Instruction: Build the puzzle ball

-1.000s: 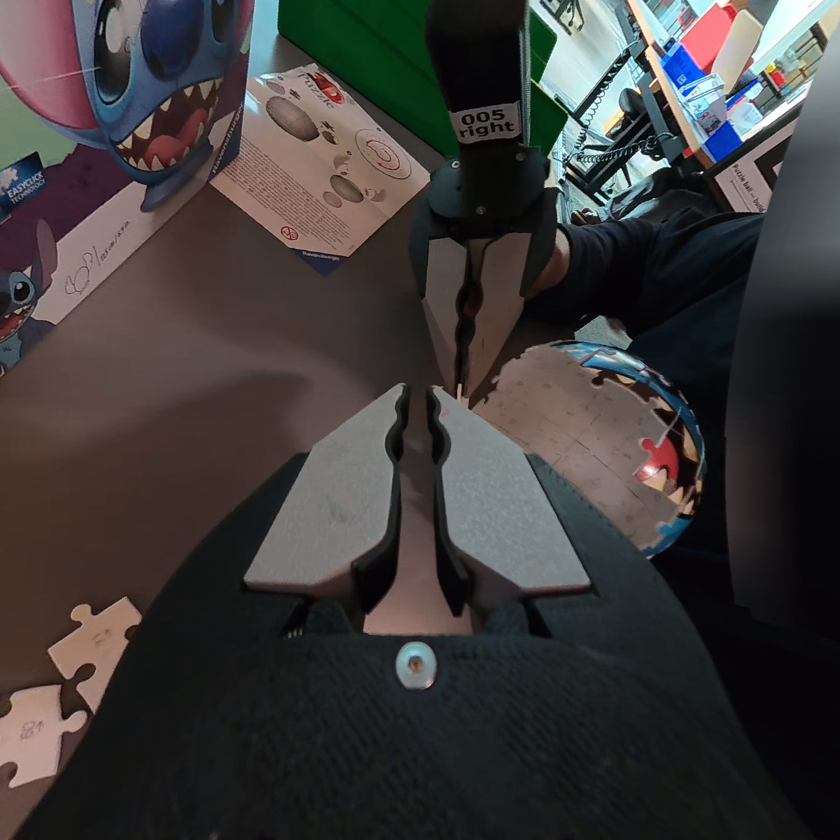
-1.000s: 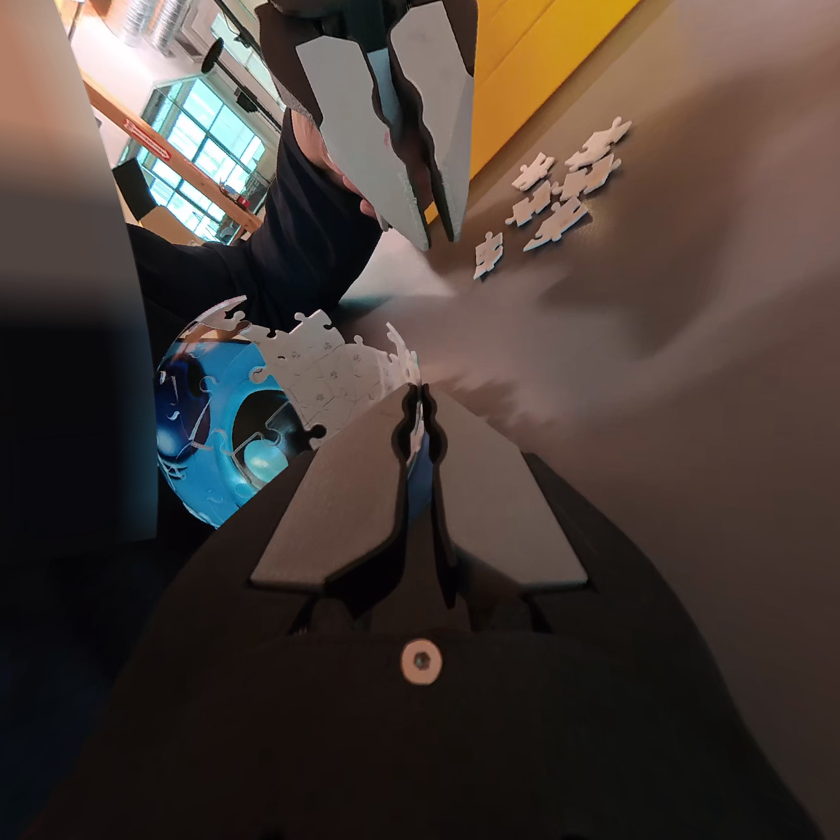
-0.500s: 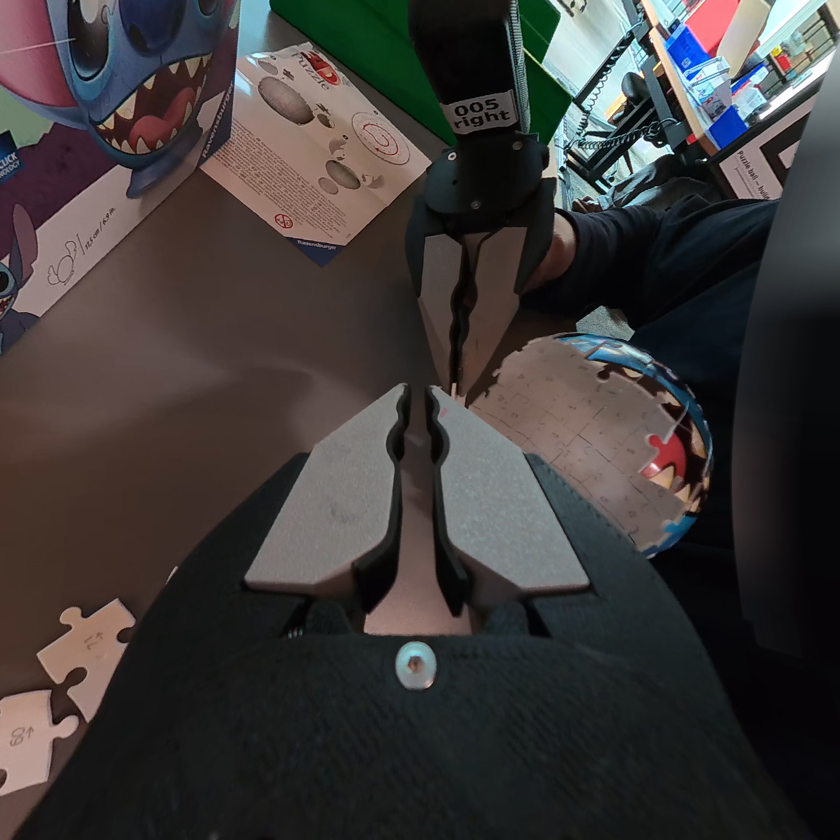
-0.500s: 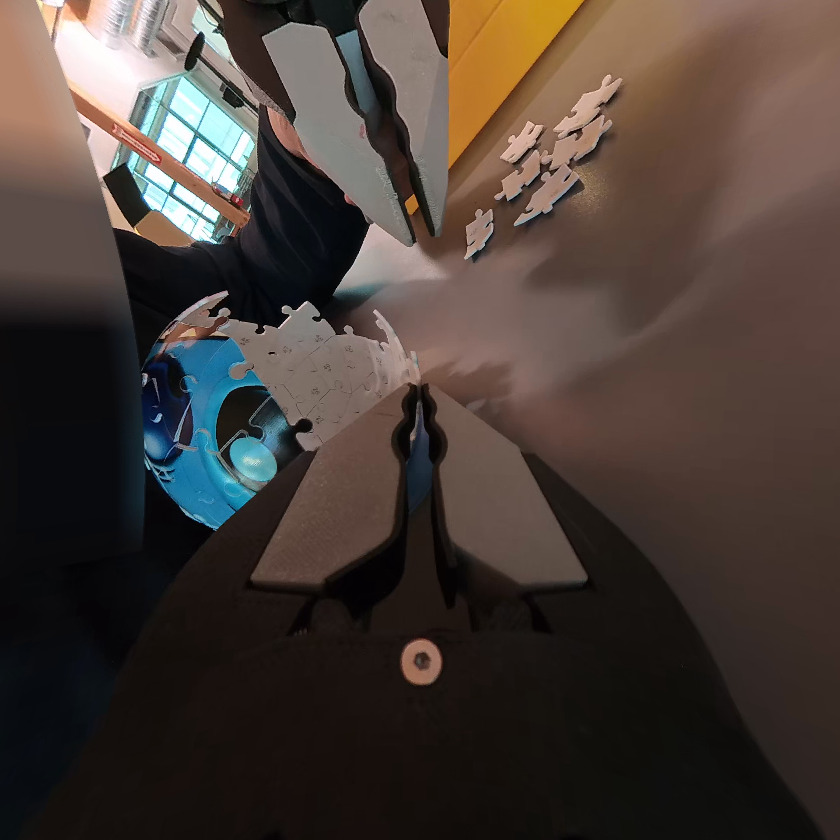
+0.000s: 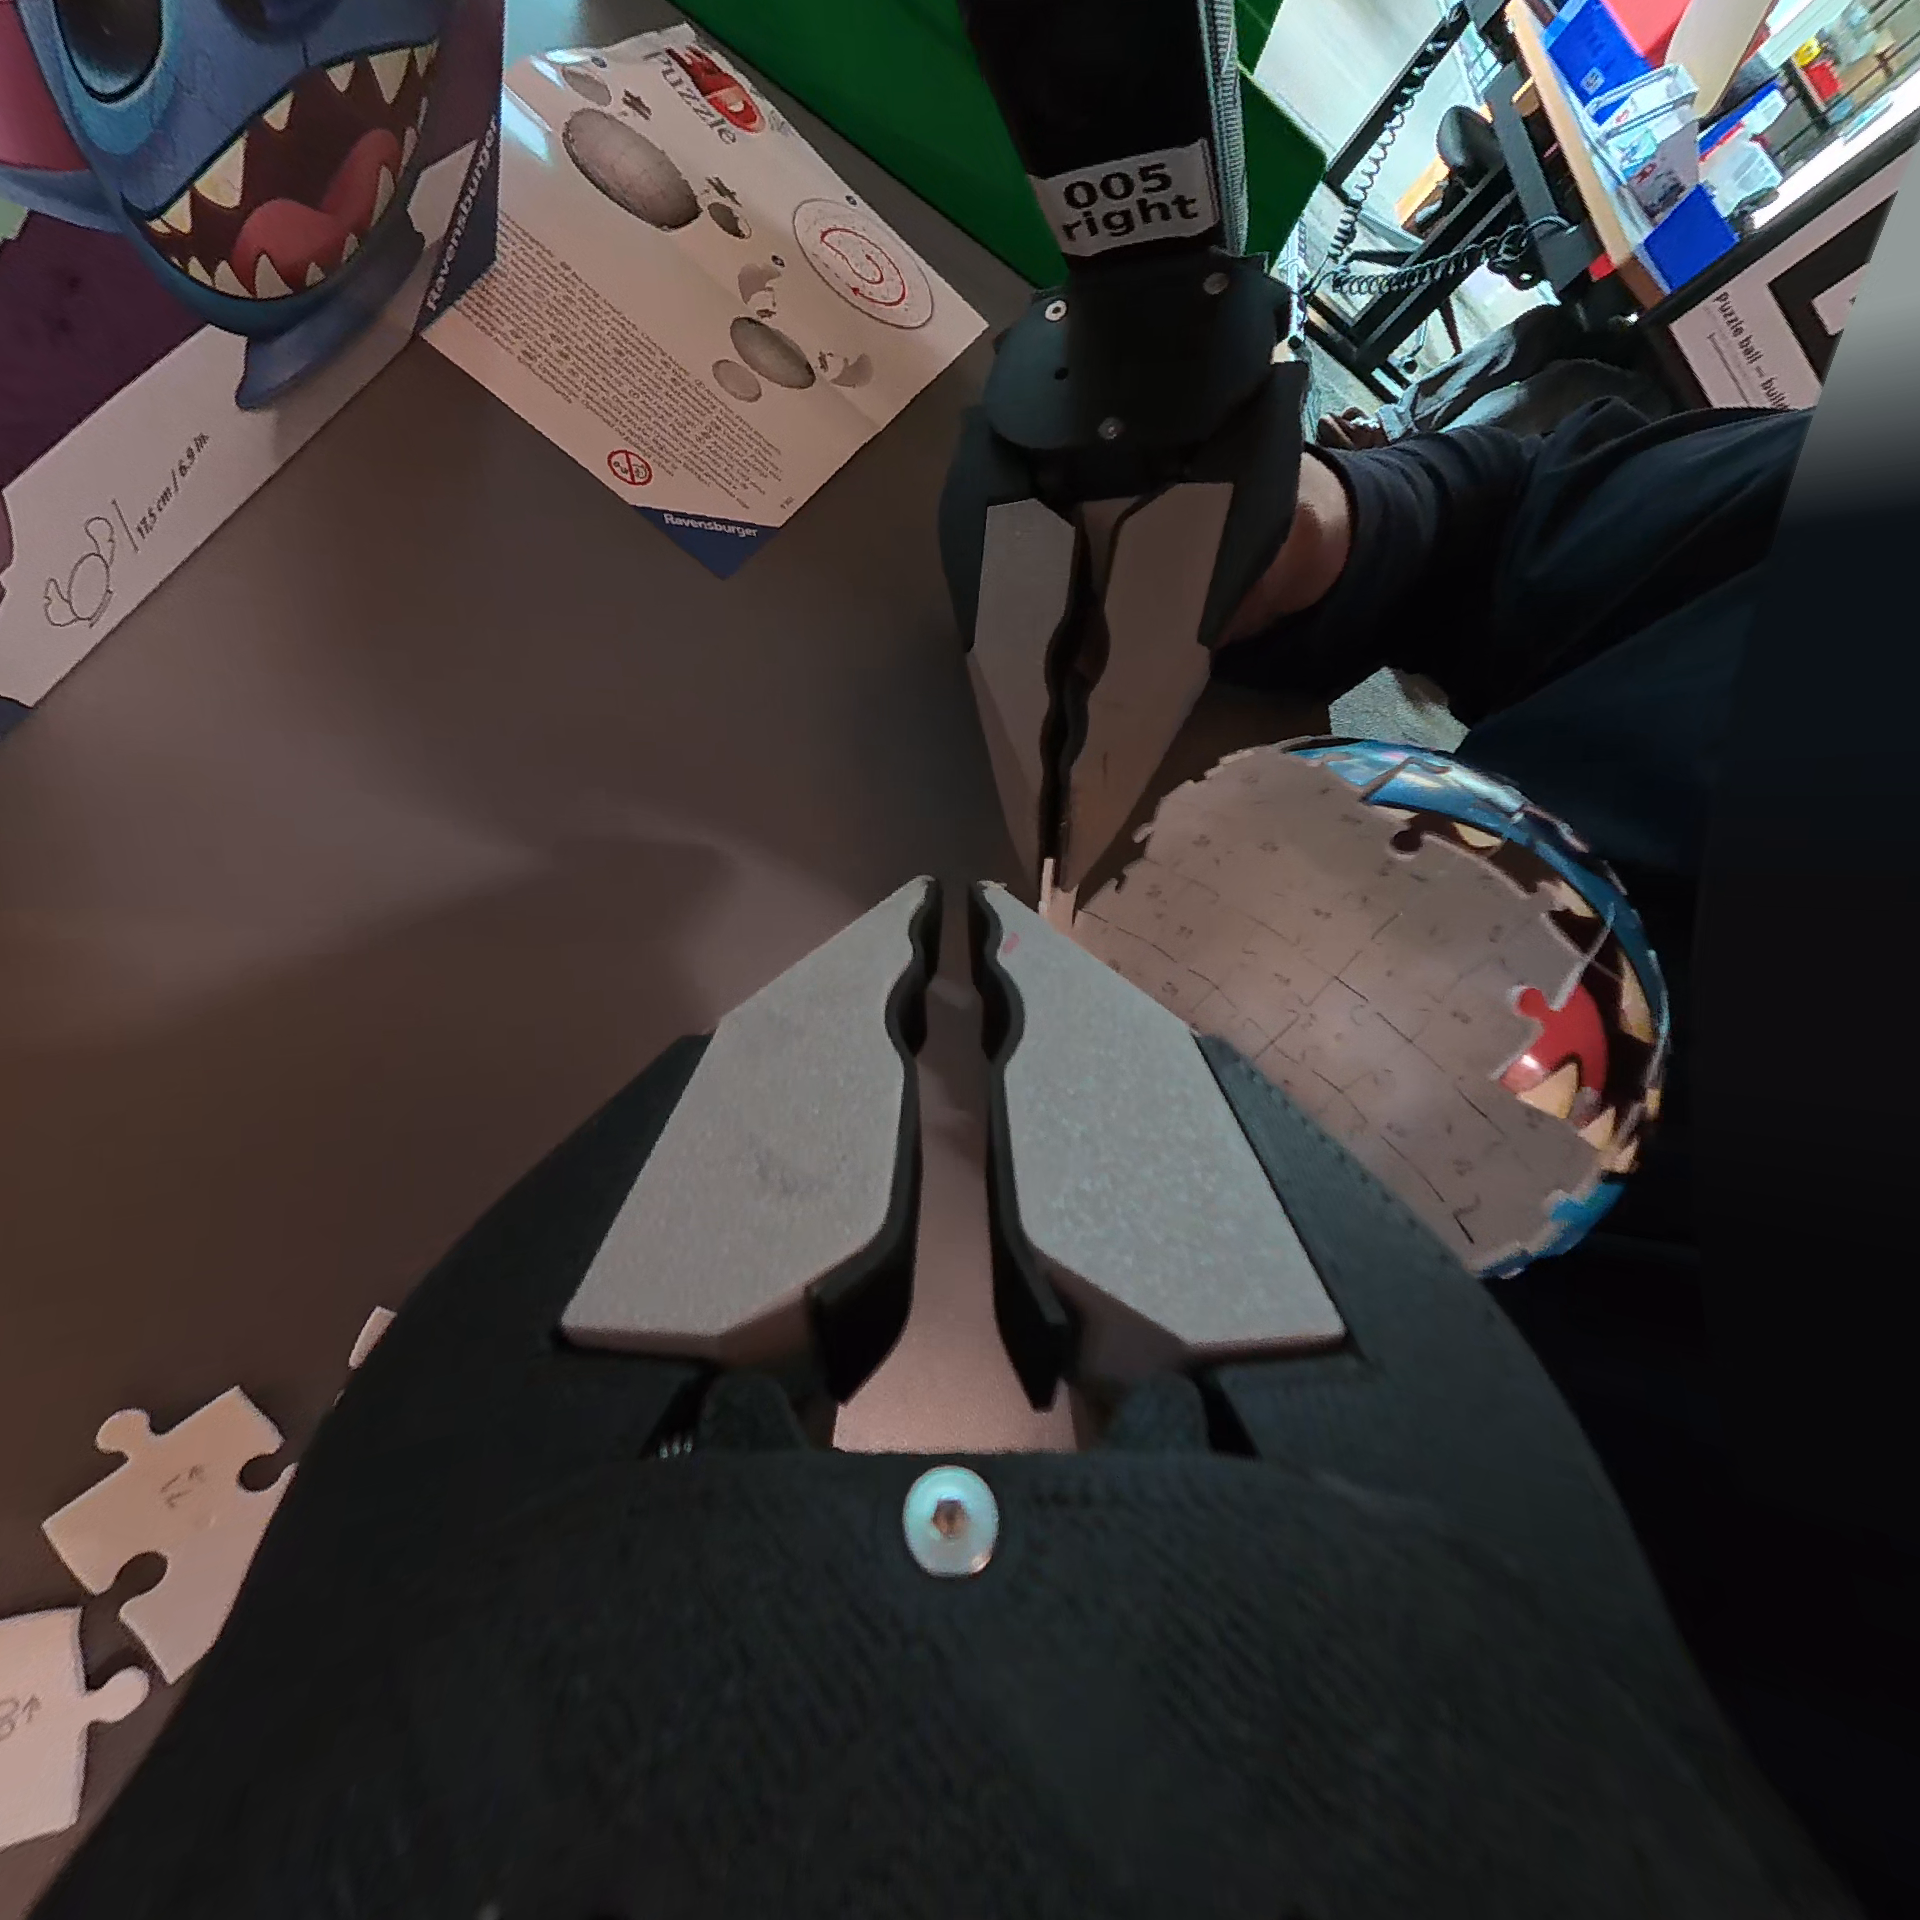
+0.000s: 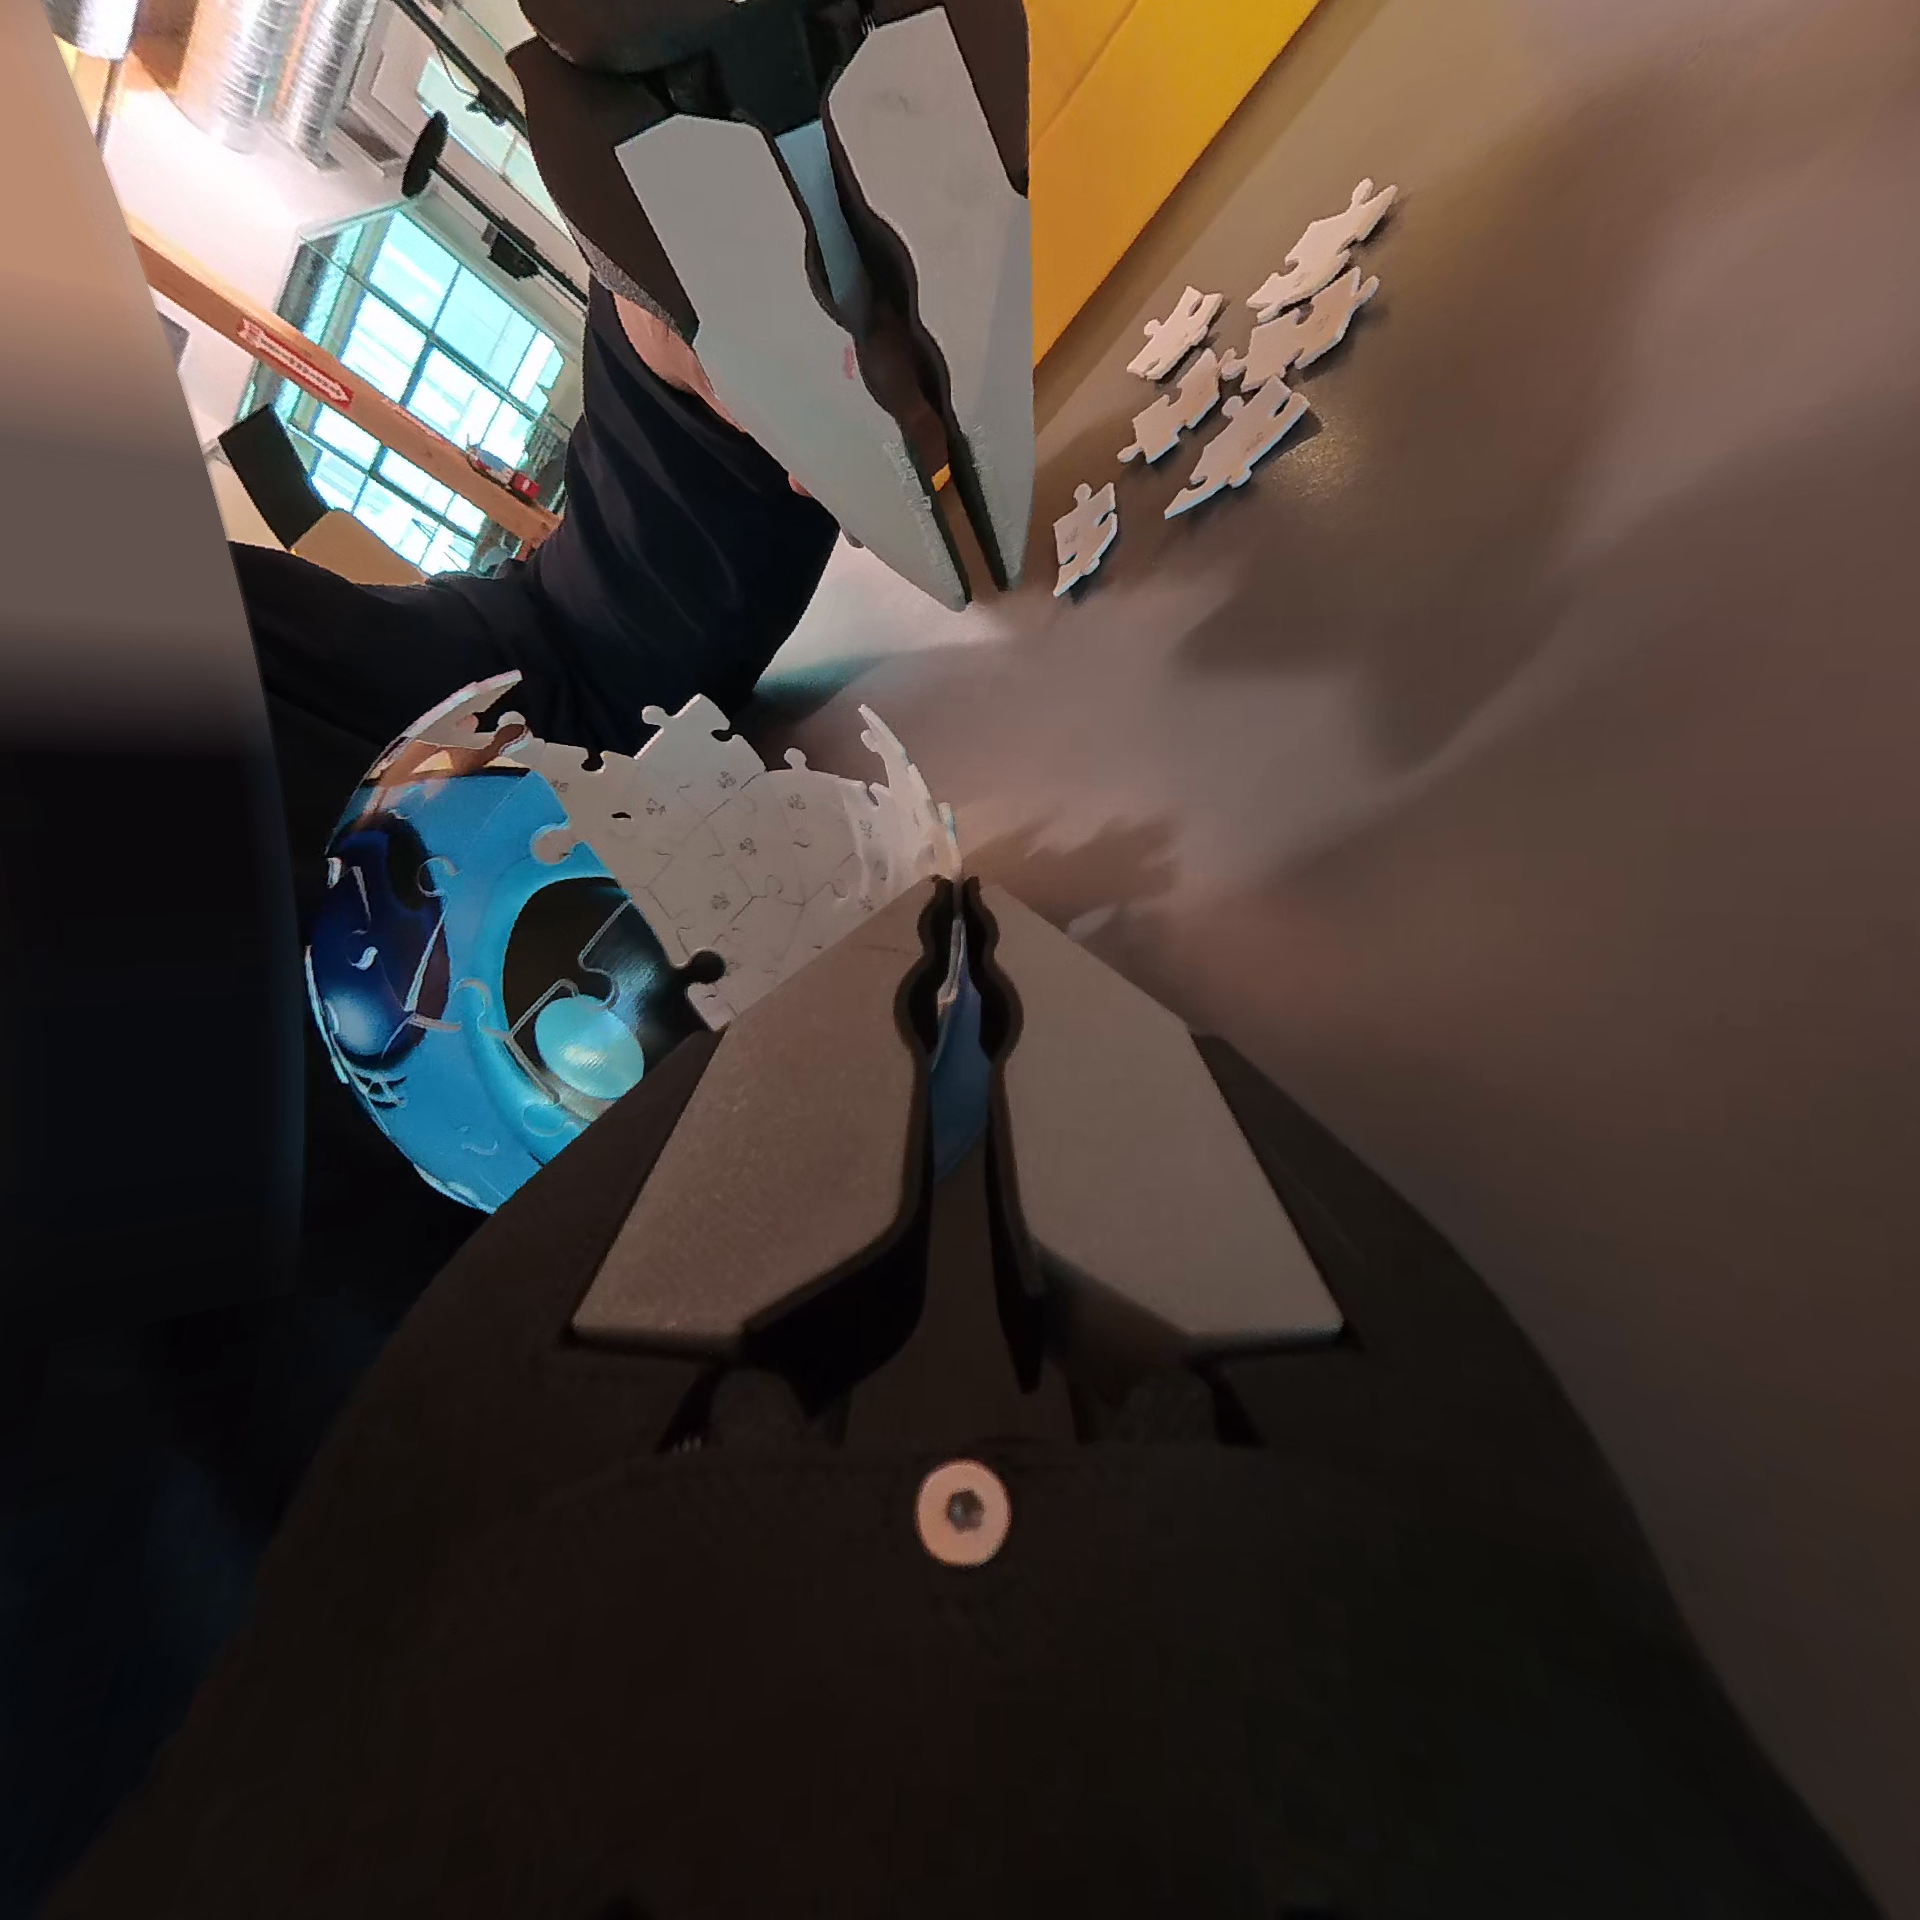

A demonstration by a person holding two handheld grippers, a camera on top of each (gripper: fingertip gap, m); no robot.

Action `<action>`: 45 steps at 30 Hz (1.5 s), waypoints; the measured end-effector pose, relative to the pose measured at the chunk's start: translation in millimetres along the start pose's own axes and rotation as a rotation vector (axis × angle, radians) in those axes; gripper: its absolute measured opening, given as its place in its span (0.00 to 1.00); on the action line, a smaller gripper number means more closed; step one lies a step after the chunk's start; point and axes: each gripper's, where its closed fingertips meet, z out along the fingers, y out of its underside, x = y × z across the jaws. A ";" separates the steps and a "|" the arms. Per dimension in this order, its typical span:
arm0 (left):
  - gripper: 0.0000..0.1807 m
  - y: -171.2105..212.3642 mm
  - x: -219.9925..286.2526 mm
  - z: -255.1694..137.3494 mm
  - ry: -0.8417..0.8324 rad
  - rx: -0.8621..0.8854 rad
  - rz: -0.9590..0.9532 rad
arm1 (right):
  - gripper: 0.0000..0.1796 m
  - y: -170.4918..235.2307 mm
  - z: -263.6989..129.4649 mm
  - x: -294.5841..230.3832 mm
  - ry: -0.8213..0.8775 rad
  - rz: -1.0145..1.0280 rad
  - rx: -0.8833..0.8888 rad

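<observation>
The half-built puzzle ball, a curved shell glossy blue outside and matte white inside, sits left of centre, its jagged rim clamped in the right gripper. At top, the left gripper is nearly closed, gripping nothing, above the smooth brown counter.

In the left wrist view, the left tool fills the bottom middle. The right tool comes down from the top, its tips just beside the ball's edge. The ball sits at the right. The box is at the upper left, on the worktop. The sheet lies right of the box. Loose pieces lie at the lower left.
</observation>
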 end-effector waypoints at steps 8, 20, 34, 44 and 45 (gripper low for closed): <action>0.02 6.3 8.6 1.0 0.032 -0.043 0.026 | 0.00 1.0 0.8 -1.7 -0.003 -0.003 -0.004; 0.01 8.6 9.4 1.3 0.021 -0.062 0.039 | 0.00 1.7 1.0 -0.9 0.003 0.000 -0.005; 0.01 8.9 8.6 2.1 0.016 -0.064 0.040 | 0.00 -1.8 -0.5 0.0 0.021 0.008 0.032; 0.01 7.4 7.1 2.0 0.023 -0.052 0.028 | 0.00 -13.5 -6.7 0.5 0.007 0.031 0.110; 0.01 7.9 7.8 2.9 0.026 -0.054 0.028 | 0.00 -15.2 -7.8 0.3 0.002 0.034 0.122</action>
